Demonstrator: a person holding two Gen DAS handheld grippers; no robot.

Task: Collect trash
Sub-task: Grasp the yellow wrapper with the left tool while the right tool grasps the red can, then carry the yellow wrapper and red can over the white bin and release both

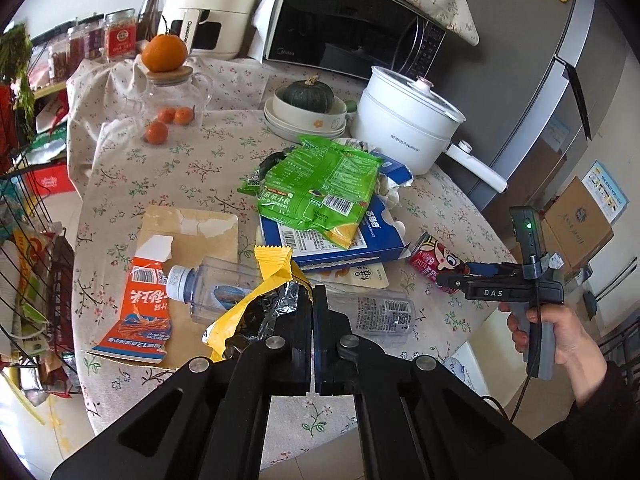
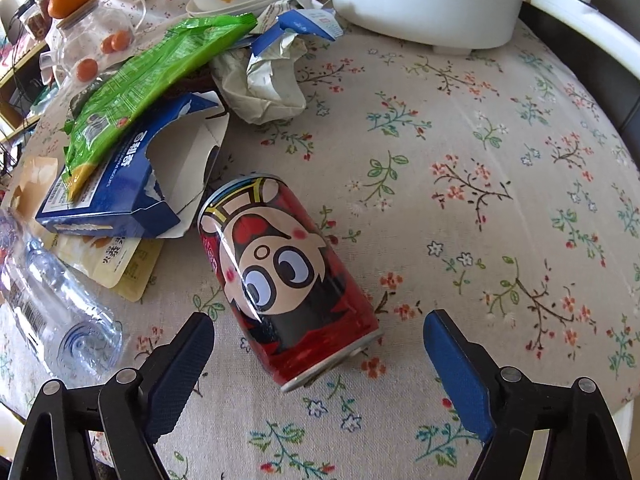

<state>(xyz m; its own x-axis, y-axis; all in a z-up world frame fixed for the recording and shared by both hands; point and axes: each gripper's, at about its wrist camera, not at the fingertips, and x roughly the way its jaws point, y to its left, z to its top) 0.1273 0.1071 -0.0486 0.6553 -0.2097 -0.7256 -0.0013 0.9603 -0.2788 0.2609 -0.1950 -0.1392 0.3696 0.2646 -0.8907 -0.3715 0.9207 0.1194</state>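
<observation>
My left gripper is shut on a yellow wrapper with a silver lining, held just above the floral tablecloth. A red cartoon can lies on its side, and my right gripper stands open with a finger on either side of the can's near end, not pressing it. In the left wrist view a hand holds that right gripper by the can. More trash lies around: a green snack bag, a torn blue box, two clear bottles, an orange carton and crumpled paper.
At the back stand a white electric pot, a microwave, stacked bowls holding a green squash, and a glass jug with oranges. A wire rack is at the left, a fridge at the right.
</observation>
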